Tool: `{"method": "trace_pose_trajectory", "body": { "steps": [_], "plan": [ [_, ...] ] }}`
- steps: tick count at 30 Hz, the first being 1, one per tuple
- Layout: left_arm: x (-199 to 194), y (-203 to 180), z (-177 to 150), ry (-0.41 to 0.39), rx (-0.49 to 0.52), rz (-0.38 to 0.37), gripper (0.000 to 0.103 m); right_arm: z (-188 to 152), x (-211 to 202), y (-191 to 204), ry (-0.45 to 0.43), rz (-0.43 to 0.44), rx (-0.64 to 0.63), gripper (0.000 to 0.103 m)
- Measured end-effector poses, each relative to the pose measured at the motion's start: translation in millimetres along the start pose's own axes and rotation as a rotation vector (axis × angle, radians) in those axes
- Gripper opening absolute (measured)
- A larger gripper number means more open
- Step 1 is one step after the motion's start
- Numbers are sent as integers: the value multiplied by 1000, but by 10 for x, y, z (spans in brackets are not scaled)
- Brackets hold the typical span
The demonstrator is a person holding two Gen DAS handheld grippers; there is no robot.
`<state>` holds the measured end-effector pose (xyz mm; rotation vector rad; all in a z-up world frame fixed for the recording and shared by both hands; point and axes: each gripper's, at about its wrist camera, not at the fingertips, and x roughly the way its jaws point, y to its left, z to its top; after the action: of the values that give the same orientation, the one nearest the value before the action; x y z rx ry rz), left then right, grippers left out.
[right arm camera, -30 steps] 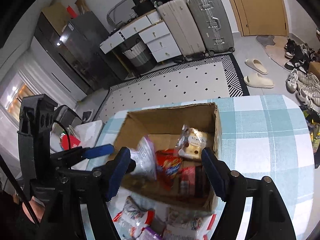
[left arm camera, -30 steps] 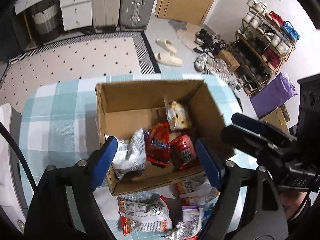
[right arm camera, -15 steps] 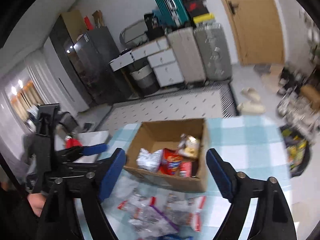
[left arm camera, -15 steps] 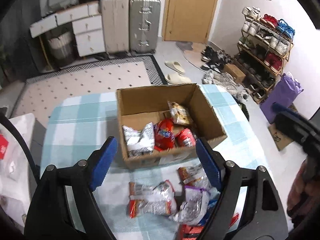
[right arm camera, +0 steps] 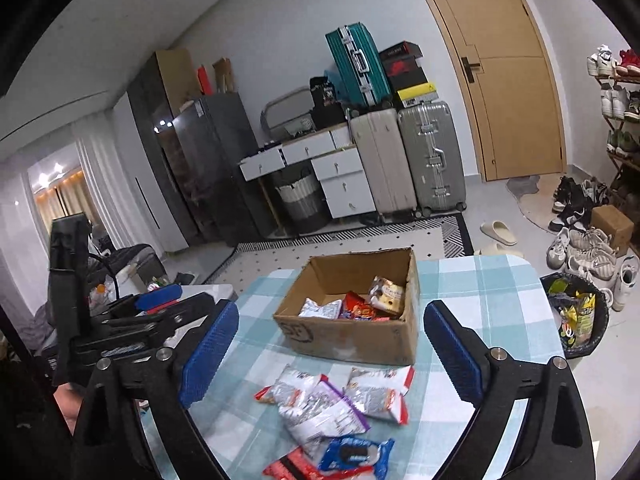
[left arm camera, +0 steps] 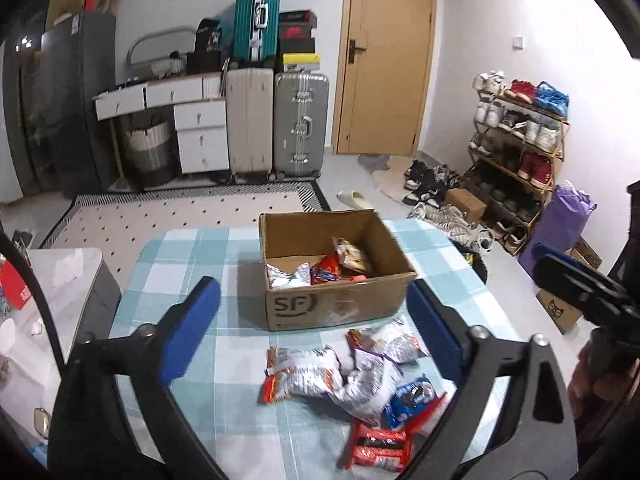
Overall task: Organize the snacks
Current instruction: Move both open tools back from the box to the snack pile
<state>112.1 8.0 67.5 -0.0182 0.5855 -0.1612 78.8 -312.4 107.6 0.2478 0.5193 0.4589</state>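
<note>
An open cardboard box [left arm camera: 336, 300] [right arm camera: 352, 336] stands on the checked tablecloth and holds several snack packets [left arm camera: 320, 270] [right arm camera: 352, 308]. A pile of loose snack packets [left arm camera: 352, 376] [right arm camera: 332, 408] lies on the cloth in front of the box, with a blue packet [right arm camera: 352, 454] and a red one [left arm camera: 380, 446] nearest me. My left gripper [left arm camera: 316, 332] is open and empty, raised above the pile. My right gripper [right arm camera: 332, 348] is open and empty, also raised. Each gripper shows at the edge of the other's view.
The table [left arm camera: 180, 256] ends close behind the box. A black bin with wrappers [right arm camera: 576, 316] stands on the floor to the right. A grey side table [left arm camera: 60, 280] is at the left. Suitcases, drawers, a door and a shoe rack line the room behind.
Both grippers have pulled back and up from the box, so it looks smaller and the loose pile in front has come into view. Both stay open and empty.
</note>
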Motion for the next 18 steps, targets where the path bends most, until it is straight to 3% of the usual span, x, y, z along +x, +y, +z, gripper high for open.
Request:
{"method": "trace_pose_trajectory", "body": {
  "steps": [3,10,18],
  "plan": [
    [-254,-79,-115,-29,13,-6,102,-116,-151,78,-25,12,-1,96],
    [-511,-140,-379,-16,-6,13,102,-331,-356,77,-54,55,50,100],
    [-367,-31,-805,50,-43,4,102,-596,-542,47,-79,51,63,102]
  ]
}}
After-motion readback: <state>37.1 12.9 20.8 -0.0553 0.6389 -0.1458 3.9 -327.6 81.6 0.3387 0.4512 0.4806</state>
